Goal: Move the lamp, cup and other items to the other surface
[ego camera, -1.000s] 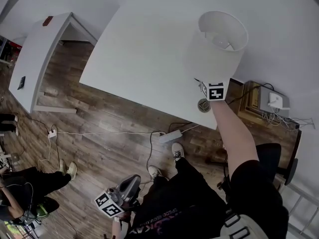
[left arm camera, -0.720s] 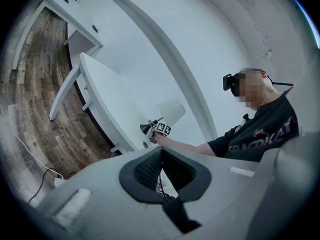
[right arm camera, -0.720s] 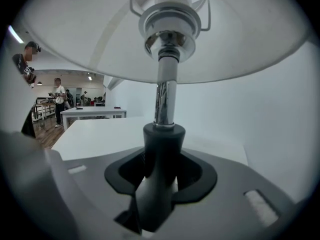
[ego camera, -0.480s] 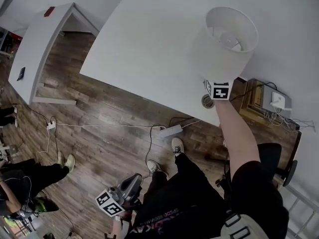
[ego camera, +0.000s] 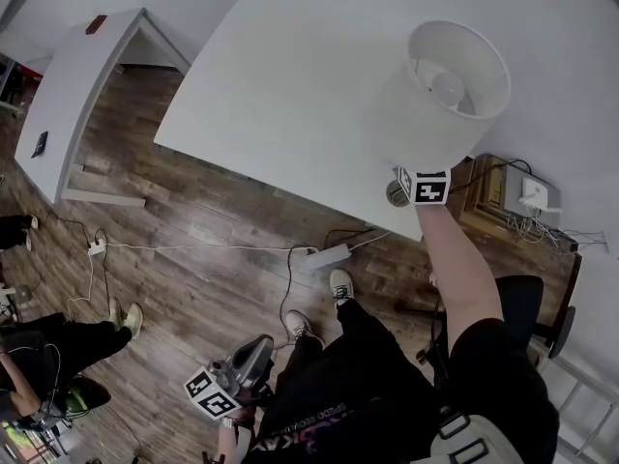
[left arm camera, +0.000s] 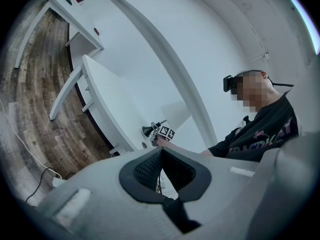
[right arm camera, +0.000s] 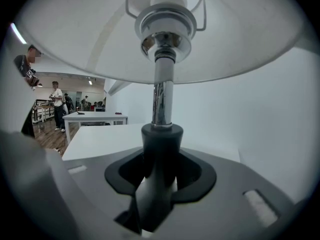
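Observation:
A lamp with a white shade (ego camera: 440,95) and a chrome stem (right arm camera: 162,69) hangs over the near right corner of the big white table (ego camera: 290,85). My right gripper (ego camera: 418,174) is shut on the black foot of its stem (right arm camera: 161,149); its jaws have just been closing a little on it. The round base (ego camera: 397,193) shows under the shade by the table's edge. In the left gripper view the lamp (left arm camera: 175,115) looks small and distant. My left gripper (ego camera: 253,356) hangs low beside the person's leg, pads (left arm camera: 150,166) together, holding nothing.
A second white table (ego camera: 68,95) stands at the far left with a dark item (ego camera: 41,144) and a red item (ego camera: 94,24) on it. A power strip (ego camera: 331,258) and cables lie on the wood floor. A wooden box (ego camera: 513,196) stands at the right.
The lamp and my right gripper have risen and drifted right over the table's corner. The left gripper has stayed where it was.

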Action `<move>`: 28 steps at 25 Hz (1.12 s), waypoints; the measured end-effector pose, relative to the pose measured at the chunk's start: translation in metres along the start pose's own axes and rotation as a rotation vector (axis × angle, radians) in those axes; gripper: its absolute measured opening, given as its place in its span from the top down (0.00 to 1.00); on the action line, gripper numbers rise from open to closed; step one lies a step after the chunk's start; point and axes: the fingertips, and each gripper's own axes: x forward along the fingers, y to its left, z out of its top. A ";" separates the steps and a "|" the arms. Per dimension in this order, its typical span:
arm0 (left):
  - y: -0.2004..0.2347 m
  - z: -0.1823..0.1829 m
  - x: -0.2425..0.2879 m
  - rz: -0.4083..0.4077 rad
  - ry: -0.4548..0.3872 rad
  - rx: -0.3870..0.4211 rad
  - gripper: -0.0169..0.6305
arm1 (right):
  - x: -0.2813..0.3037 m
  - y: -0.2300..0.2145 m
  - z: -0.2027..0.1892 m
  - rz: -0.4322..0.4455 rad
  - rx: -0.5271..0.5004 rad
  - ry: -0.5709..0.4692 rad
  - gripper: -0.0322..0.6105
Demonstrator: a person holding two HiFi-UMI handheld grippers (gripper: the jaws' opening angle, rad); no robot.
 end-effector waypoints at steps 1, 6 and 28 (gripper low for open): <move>-0.001 0.001 -0.001 -0.009 0.002 0.004 0.98 | -0.004 0.000 0.001 -0.004 -0.001 0.000 0.73; -0.005 0.006 -0.006 -0.069 0.024 0.032 0.98 | -0.034 0.002 0.010 -0.028 -0.009 0.002 0.73; -0.033 0.001 -0.037 -0.363 0.158 0.072 0.98 | -0.247 -0.045 0.039 -0.299 0.011 -0.028 0.73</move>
